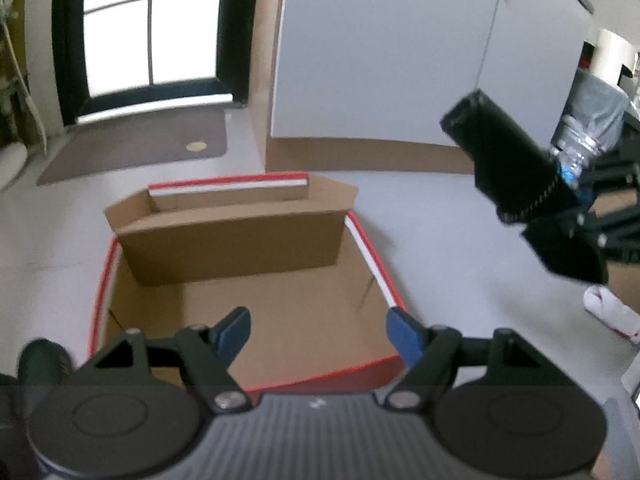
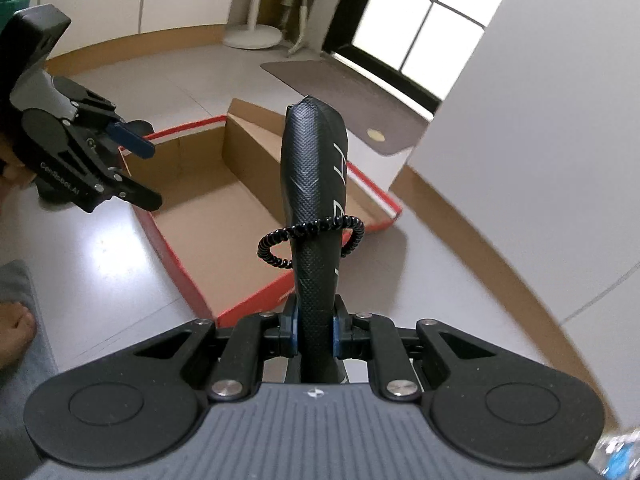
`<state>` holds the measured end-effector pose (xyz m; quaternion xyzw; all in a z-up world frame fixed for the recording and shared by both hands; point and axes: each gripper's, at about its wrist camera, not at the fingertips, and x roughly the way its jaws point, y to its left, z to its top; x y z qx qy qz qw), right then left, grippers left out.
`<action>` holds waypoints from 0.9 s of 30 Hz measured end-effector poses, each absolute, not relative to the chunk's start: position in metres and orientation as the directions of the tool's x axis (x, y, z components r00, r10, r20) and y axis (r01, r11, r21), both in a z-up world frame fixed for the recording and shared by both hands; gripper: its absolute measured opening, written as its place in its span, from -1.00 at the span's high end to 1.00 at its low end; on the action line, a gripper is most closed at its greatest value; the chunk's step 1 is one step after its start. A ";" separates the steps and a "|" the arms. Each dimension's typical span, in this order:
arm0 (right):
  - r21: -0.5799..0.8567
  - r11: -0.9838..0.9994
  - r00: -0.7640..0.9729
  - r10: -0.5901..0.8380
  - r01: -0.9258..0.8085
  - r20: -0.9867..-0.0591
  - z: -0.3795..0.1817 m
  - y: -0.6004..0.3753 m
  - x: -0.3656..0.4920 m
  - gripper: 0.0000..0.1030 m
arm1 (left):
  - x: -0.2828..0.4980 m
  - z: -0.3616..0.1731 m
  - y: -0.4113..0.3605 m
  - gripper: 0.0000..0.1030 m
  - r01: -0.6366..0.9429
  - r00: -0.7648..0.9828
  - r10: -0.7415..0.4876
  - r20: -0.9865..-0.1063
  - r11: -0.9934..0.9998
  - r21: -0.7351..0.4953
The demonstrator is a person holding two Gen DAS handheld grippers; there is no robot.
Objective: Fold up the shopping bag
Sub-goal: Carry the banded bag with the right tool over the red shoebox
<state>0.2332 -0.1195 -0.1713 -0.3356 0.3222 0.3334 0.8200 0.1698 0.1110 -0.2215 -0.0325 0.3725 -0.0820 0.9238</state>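
The black shopping bag (image 2: 316,168) is folded into a narrow upright roll with white lettering on one side. A black coiled band (image 2: 276,244) hangs loosely around its middle. My right gripper (image 2: 316,332) is shut on the roll's lower end. In the left wrist view the bag (image 1: 508,152) shows at the upper right, held by the right gripper (image 1: 536,212). My left gripper (image 1: 318,320) is open and empty above the cardboard box (image 1: 374,256). From the right wrist, the left gripper (image 2: 144,172) hovers over the box's left corner, apart from the bag.
The shallow red-rimmed cardboard box (image 2: 208,216) lies on the grey floor with an inner flap (image 1: 232,248) standing up. A brown doormat (image 1: 136,144) lies before the glass door. A fan base (image 2: 252,36), a water bottle (image 1: 576,156) and a person's bare foot (image 2: 16,332) are nearby.
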 end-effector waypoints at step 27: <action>-0.415 0.321 0.524 0.482 -0.852 -0.703 -0.157 0.013 0.284 0.68 | 0.158 -0.228 0.187 -0.50 -0.081 0.714 -0.021 -0.699 0.990 -0.113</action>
